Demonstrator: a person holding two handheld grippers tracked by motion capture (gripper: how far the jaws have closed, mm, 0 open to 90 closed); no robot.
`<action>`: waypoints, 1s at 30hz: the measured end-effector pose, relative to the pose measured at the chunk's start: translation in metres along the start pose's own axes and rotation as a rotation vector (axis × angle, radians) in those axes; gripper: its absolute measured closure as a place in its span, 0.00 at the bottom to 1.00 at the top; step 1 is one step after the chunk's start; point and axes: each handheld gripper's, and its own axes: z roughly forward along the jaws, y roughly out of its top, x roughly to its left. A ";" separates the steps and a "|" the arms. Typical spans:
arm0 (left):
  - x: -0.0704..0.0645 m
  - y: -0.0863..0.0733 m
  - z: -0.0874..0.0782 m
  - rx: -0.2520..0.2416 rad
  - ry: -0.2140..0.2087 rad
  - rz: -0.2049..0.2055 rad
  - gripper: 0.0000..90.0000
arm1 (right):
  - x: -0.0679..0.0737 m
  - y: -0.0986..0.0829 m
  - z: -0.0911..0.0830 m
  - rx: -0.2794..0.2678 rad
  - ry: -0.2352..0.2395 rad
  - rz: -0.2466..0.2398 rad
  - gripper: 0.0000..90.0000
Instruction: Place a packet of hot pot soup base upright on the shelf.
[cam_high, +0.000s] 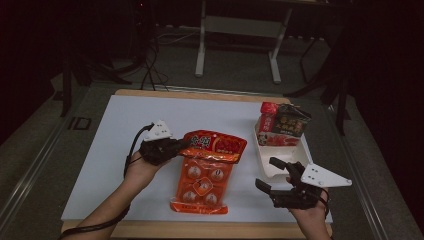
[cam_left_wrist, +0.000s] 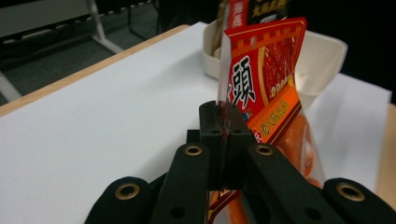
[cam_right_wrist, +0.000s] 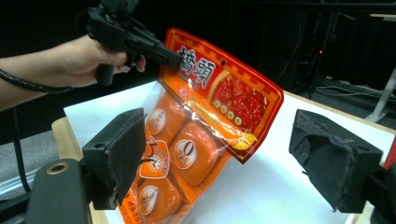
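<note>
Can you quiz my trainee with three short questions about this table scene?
1. True or false: the left claw is shut on the orange snack bag.
2. Which claw stands open? A left, B right.
3. Fill in: beside the snack bag, the other packets stand in a white ___.

Key: 1 true, it pinches the bag's top edge. 2 B, the right claw is open with nothing between its jaws. 3 tub.

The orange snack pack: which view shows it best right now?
The right gripper view: the orange snack pack shows its whole printed front. The high view shows it small and dim. The left gripper view shows it nearly edge-on, pinched in the left tool.
</note>
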 end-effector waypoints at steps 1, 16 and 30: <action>-0.002 0.001 -0.001 -0.002 -0.009 -0.009 1.00 | 0.000 0.000 0.001 0.003 0.001 0.004 0.21; -0.065 0.028 -0.033 -0.129 -0.134 0.151 1.00 | -0.008 -0.001 0.005 0.009 -0.042 0.023 0.16; -0.079 0.055 -0.038 -0.242 -0.179 0.221 1.00 | -0.012 0.010 0.023 0.004 0.087 0.023 0.24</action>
